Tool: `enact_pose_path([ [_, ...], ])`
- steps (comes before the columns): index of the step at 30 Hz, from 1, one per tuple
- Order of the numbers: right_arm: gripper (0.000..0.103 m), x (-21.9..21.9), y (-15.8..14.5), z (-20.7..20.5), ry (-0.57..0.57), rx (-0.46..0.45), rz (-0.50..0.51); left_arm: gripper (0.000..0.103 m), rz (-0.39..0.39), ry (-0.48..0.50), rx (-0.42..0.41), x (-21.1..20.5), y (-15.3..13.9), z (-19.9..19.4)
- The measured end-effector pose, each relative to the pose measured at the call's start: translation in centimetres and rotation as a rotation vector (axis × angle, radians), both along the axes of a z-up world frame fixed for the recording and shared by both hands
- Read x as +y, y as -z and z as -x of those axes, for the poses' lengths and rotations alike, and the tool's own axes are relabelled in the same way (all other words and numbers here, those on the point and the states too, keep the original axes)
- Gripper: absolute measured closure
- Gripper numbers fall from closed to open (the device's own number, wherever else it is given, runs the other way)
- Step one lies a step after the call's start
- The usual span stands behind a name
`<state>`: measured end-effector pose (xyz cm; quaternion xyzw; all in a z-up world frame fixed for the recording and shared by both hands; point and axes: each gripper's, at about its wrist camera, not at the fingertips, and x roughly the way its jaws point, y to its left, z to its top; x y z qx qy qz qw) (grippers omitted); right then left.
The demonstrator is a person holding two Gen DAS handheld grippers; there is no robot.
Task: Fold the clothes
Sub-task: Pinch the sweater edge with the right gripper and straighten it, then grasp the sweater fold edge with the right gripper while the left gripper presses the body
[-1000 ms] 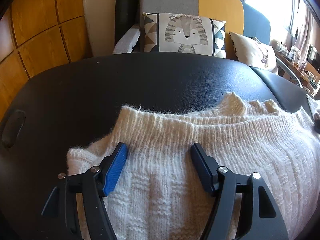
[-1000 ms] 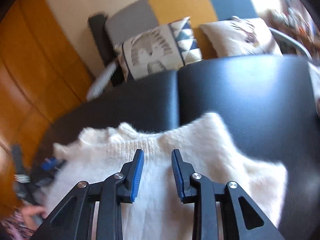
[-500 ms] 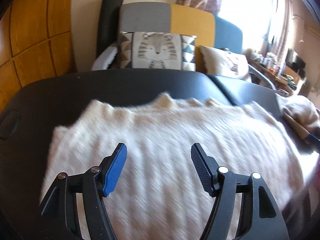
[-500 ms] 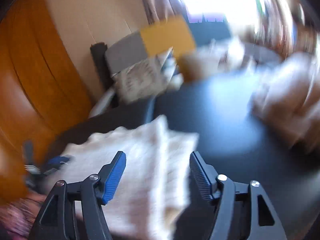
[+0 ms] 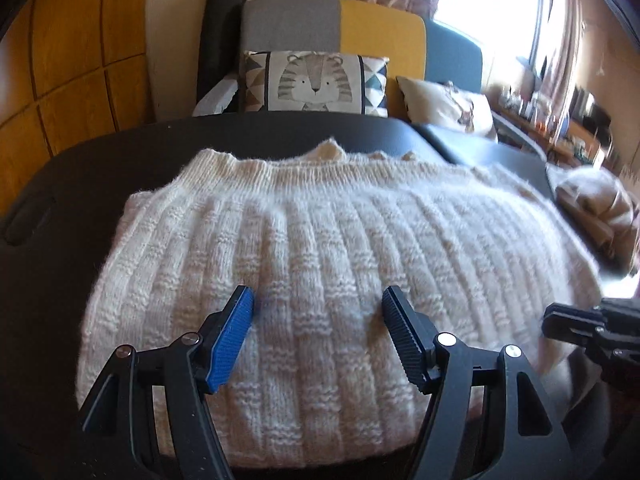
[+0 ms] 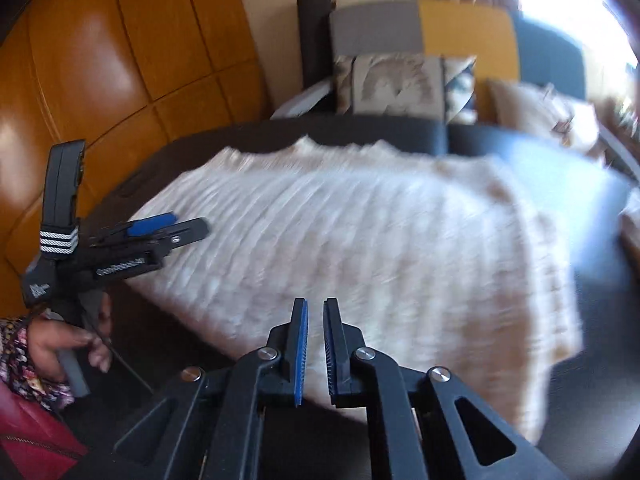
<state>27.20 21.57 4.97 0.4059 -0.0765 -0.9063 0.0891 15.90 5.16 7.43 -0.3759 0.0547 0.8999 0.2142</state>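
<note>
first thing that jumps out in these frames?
The cream knit sweater, spread across most of the black table, fills both views. The left gripper hovers open over its near part; the right gripper, nearly shut with a thin gap, sits at its near edge. Behind the table, a tiger cushion leans on the grey, yellow and blue sofa.

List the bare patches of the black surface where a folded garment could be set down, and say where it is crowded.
Bare black surface lies left of the white sweater, and in a strip between its ribbed hem and the tiger cushion. The right side is crowded by a beige garment.
</note>
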Motion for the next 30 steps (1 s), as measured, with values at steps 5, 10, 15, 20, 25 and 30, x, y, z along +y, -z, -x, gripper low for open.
enact_pose_path([
  [5,0.097,1.4,2.5,-0.1,0.043,-0.037,0.058,0.012,-0.002,-0.030,0.005,-0.3,1.4,-0.3],
  [10,0.096,1.1,3.0,-0.4,0.046,0.009,0.035,0.012,0.007,-0.019,0.013,-0.3,1.2,-0.6],
  [15,0.094,1.6,0.1,0.2,0.051,0.050,0.016,0.012,-0.017,-0.035,0.101,-1.1,-1.6,0.0],
  [20,0.083,3.8,-1.5,3.9,0.122,0.070,-0.102,0.012,0.086,-0.121,0.050,-1.8,-1.1,4.7],
  [25,0.083,6.1,0.7,6.4,0.159,-0.006,-0.090,0.005,0.073,-0.132,-0.035,-2.7,0.6,6.4],
  [30,0.080,7.4,2.2,4.7,0.183,0.030,-0.107,0.002,0.051,-0.127,-0.053,-3.2,1.4,6.5],
])
